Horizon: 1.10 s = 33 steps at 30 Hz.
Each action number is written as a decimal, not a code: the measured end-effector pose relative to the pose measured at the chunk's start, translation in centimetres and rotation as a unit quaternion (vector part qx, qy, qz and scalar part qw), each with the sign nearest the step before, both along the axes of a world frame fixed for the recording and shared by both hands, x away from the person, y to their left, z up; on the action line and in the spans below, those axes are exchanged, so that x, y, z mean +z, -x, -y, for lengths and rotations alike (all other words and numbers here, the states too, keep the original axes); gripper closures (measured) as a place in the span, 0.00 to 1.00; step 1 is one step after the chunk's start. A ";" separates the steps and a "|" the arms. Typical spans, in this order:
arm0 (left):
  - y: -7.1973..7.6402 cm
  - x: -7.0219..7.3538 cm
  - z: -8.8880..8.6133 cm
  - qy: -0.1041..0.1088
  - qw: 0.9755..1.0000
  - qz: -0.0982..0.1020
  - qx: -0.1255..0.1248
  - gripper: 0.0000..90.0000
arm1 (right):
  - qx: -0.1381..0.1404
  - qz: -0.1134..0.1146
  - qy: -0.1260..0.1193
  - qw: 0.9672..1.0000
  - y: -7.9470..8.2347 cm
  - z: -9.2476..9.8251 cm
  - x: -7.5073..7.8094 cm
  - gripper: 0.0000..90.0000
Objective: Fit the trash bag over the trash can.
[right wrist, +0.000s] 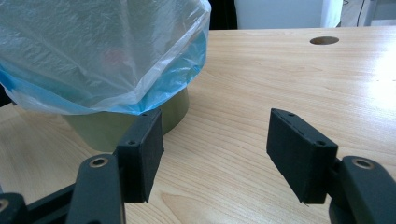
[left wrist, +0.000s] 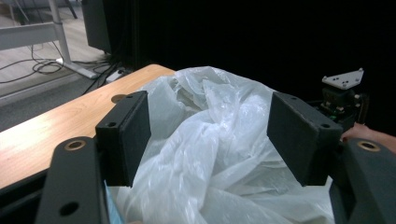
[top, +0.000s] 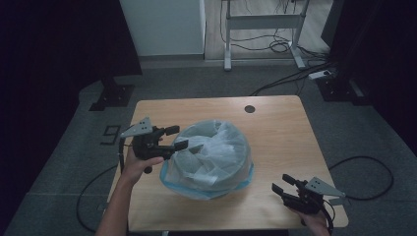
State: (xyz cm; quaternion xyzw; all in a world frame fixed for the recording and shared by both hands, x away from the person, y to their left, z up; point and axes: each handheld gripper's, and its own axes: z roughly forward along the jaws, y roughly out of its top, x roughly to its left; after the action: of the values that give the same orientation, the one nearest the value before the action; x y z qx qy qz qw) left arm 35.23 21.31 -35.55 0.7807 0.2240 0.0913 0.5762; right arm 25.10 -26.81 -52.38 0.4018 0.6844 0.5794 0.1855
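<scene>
Light wooden tabletop with a round cable hole near the far edge, set on grey floor amid dark surroundings. At centre, an olive-green round bin lined with a translucent plastic bag, blue-tinted along its lower hem and folded down over the rim, crumpled loosely inside. Left gripper held at the bin's left edge, raised above the table, jaws spread apart with crumpled bag film seen between them in the left gripper view; contact with the film not determinable. Left hand wrapped around its body. Right gripper near the front right corner of the table, well apart from the bin, jaws spread with bare wood between them, aimed toward the bin. Cables and a white desk frame on the floor beyond.
</scene>
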 end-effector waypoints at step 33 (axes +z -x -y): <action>-3.6 1.4 8.0 -0.099 0.990 -0.034 -0.096 0.39 | -0.004 -0.009 0.009 1.000 0.3 0.0 -0.5 0.42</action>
State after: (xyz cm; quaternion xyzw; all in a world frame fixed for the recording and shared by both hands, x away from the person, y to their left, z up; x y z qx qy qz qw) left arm 38.80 13.29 -34.12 0.8543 0.1571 0.0304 0.4946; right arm 24.81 -26.83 -52.90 0.4079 0.6896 0.5690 0.1852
